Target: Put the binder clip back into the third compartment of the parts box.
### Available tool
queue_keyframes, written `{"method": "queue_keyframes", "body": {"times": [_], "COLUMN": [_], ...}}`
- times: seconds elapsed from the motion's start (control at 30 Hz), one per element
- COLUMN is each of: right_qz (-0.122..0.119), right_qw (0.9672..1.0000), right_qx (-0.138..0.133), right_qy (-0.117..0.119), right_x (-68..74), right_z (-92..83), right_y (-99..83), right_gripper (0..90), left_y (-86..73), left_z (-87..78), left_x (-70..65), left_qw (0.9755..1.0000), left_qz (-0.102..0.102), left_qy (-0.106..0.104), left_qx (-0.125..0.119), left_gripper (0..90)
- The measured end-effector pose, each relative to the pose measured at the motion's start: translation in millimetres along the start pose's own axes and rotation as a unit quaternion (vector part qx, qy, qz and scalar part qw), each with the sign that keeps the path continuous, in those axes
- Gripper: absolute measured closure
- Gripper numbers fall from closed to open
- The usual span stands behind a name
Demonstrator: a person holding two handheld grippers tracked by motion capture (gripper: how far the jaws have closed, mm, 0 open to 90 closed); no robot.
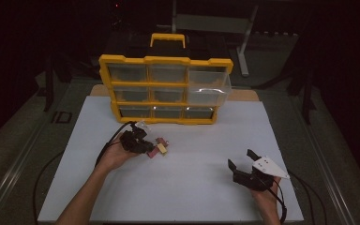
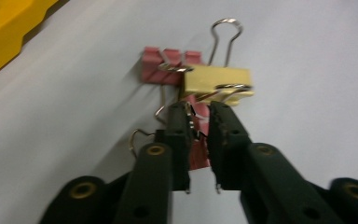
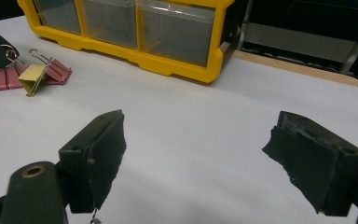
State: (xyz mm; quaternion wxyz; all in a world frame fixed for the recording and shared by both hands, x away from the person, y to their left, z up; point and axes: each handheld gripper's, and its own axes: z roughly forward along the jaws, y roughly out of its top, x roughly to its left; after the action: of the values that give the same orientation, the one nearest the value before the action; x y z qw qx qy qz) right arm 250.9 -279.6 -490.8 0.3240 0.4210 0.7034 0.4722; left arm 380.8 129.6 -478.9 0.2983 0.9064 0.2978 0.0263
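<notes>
Left gripper (image 2: pixel 198 114) clamps a pink binder clip (image 2: pixel 198 154) beside its yellow mate (image 2: pixel 216 80) on the white table (image 1: pixel 192 187) — pickup step; next, a steady lift toward the drawer cabinet (image 1: pixel 165 89) — right gripper (image 1: pixel 241 159) waits wide.

The left gripper (image 1: pixel 146 146) has its jaws squeezed nearly together — something pink is pinched between them. The right gripper (image 1: pixel 243 158) rests in the hand, its jaws spread wide — nothing between them.
</notes>
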Motion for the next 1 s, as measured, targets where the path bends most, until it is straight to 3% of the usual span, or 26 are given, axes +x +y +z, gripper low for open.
{"method": "queue_keyframes", "body": {"times": [0.07,0.23,0.3,0.6,1.0], "right_qz": [0.001,-0.003,-0.005,-0.006,-0.013], "right_qw": [1.0,1.0,1.0,0.9999,0.9998], "right_qx": [-0.001,-0.003,-0.003,-0.007,-0.013], "right_qy": [0.002,0.006,0.008,0.011,0.012], "right_x": [-0.1,0.7,1.6,2.3,3.7], "right_z": [-0.3,-0.4,-0.4,-0.4,0.2], "right_y": [0.1,0.1,0.2,0.0,-0.2], "right_gripper": [16.6,16.6,16.5,16.5,16.4], "left_y": [-0.2,-0.8,-1.5,-2.4,3.5], "left_z": [-1.8,-5.4,-6.7,-16.8,-44.0], "left_x": [-3.1,-7.3,-7.6,-5.0,-6.1], "left_qw": [0.9999,0.9994,0.9995,0.9997,0.9982], "left_qz": [0.01,0.029,0.028,0.018,0.016], "left_qy": [-0.006,0.005,0.007,0.01,0.024], "left_qx": [0.004,0.018,0.015,-0.011,-0.052], "left_gripper": [87.3,89.0,89.1,89.1,89.0]}}
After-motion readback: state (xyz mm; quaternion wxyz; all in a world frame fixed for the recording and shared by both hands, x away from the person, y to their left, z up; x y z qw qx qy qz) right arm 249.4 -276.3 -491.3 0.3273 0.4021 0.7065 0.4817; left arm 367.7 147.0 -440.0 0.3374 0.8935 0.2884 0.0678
